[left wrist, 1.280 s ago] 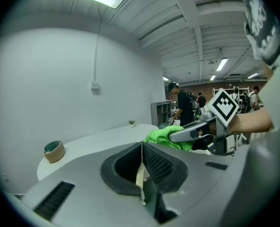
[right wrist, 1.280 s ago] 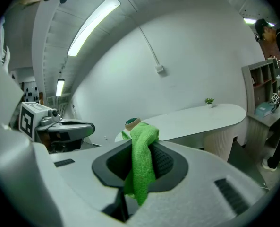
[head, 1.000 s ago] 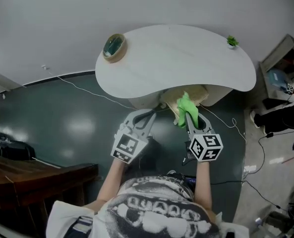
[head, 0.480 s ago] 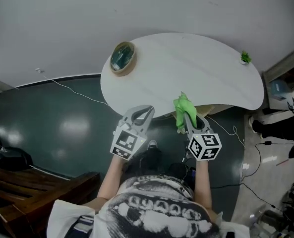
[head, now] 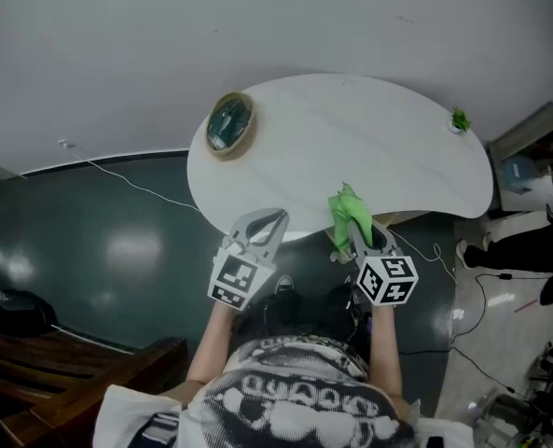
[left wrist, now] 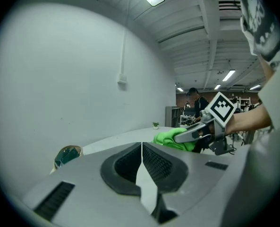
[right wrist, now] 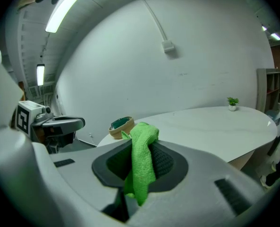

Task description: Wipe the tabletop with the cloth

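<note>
Spreading across the head view, the white table [head: 369, 129] is bare over most of its top, so wiping could begin nearly anywhere. The left gripper [left wrist: 142, 151] hangs at the near edge, jaws pressed together on nothing, probably held clear as the idle tool. The right gripper [head: 355, 233] points over that same edge, clamped on the cloth and seemingly ready to lower it. A bowl [head: 230, 123] sits at the left rim. The green cloth [right wrist: 140, 162] droops folded between the right jaws, apparently just above the top. A tiny plant [head: 459, 119] stands far right.
</note>
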